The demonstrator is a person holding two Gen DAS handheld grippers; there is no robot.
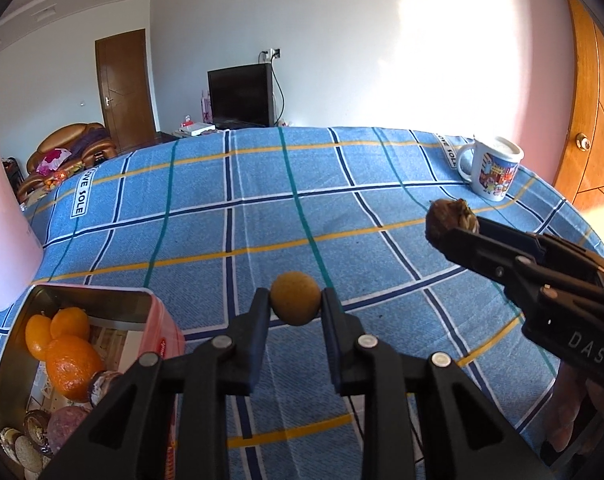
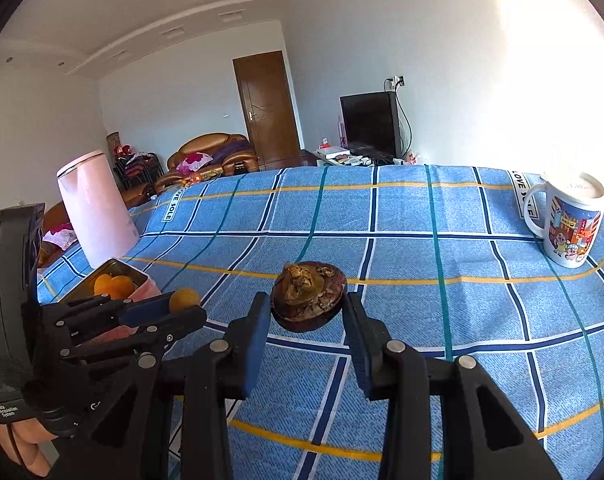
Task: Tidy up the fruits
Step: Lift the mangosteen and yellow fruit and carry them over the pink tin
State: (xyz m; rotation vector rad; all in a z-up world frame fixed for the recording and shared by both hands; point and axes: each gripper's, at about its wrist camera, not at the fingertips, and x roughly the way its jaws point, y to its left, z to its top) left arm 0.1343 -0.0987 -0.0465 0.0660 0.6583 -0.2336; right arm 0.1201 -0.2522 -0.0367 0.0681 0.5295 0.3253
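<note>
My left gripper point(image 1: 296, 300) is shut on a small round yellow-brown fruit point(image 1: 295, 298), held above the blue checked tablecloth; it also shows in the right wrist view point(image 2: 184, 299). My right gripper point(image 2: 306, 312) is shut on a dark brown mangosteen point(image 2: 307, 294) with a dried calyx on top, seen from the left wrist view at the right point(image 1: 447, 224). A pink metal tin point(image 1: 164, 334) at the lower left holds oranges point(image 1: 68, 354), more mangosteens and other fruit.
A cartoon-printed white mug point(image 1: 493, 170) stands at the table's far right. A pink kettle point(image 2: 94, 208) stands at the far left beside the tin. Beyond the table are a TV, a door and an armchair.
</note>
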